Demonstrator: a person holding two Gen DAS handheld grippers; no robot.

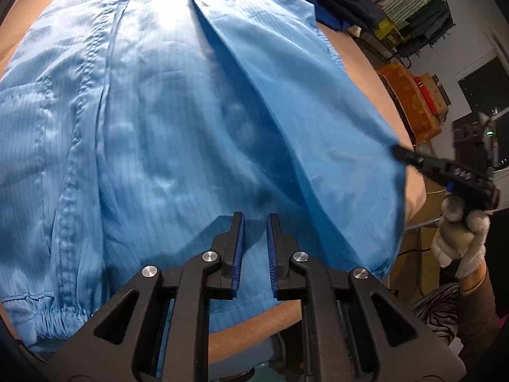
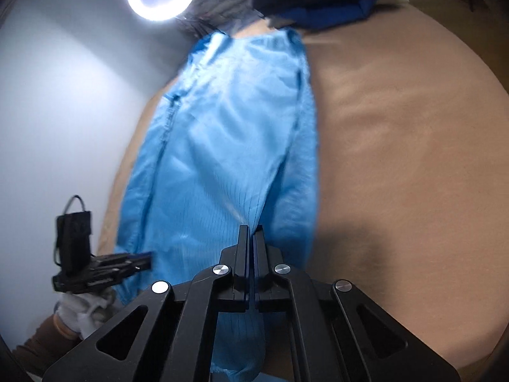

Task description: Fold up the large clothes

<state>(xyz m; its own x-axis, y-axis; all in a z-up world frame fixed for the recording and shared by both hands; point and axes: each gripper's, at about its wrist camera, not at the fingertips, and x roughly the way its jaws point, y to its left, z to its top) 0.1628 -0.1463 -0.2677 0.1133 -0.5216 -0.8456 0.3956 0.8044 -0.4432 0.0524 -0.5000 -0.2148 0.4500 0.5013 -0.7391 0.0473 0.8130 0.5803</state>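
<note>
The right tool [image 2: 253, 232] is clenched on a pinch of the blue garment [image 2: 222, 146] over the tan surface [image 2: 397, 127], while the left tool [image 1: 256, 222] seems released, jaws slightly apart above it.

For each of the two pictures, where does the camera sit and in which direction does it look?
Left wrist: sits on the left gripper, looks down at the blue garment; right gripper and gloved hand show at right.
Right wrist: sits on the right gripper, jaws shut on the blue garment; left gripper shows at left.
Shared: the garment, the tan surface, both grippers.
</note>
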